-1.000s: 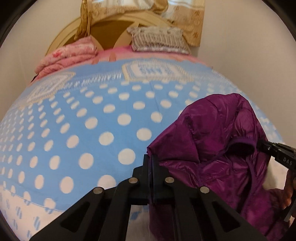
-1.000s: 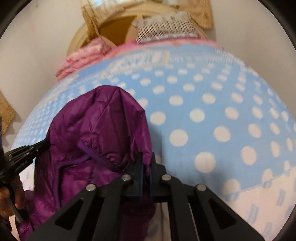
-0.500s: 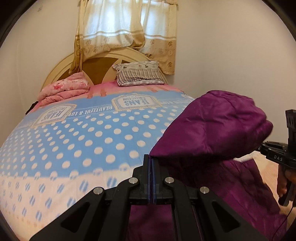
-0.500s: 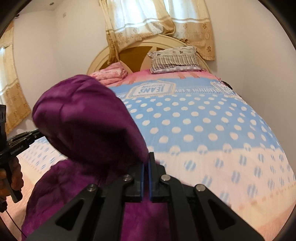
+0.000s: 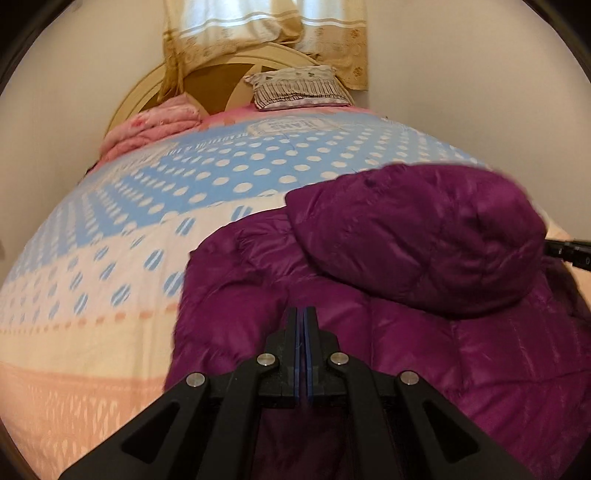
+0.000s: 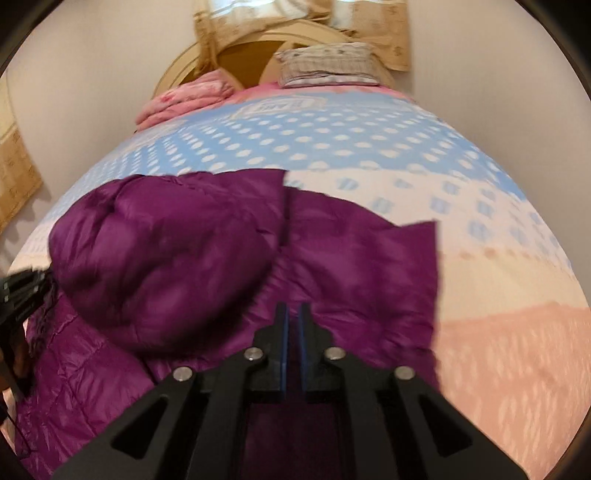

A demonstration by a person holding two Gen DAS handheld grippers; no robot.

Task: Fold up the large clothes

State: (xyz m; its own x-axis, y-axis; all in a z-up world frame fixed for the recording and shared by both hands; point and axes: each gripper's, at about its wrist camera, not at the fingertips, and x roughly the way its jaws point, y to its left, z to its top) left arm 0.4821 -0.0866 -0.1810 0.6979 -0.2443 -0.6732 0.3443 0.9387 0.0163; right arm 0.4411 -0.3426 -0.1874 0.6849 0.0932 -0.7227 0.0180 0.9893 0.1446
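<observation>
A purple puffer jacket (image 5: 388,314) lies at the foot of the bed, its hood (image 5: 417,236) flopped over its back. My left gripper (image 5: 303,314) is shut on the jacket's near edge at its left side. My right gripper (image 6: 291,310) pinches the jacket (image 6: 332,266) at its right side, jaws almost closed with a thin gap. The hood shows in the right wrist view (image 6: 159,258) on the left. Each gripper shows at the edge of the other's view: the right one (image 5: 570,253), the left one (image 6: 20,291).
The bed carries a blue polka-dot cover (image 5: 258,170) with a cream and peach border (image 5: 74,332). A folded pink quilt (image 5: 151,127) and a striped pillow (image 5: 299,88) lie by the headboard. Walls stand close on both sides; curtains (image 5: 266,29) hang behind.
Both grippers have swung the jacket down from mid-air onto the foot of the bed. The hood has dropped forward over the jacket's body, which now spreads flat.
</observation>
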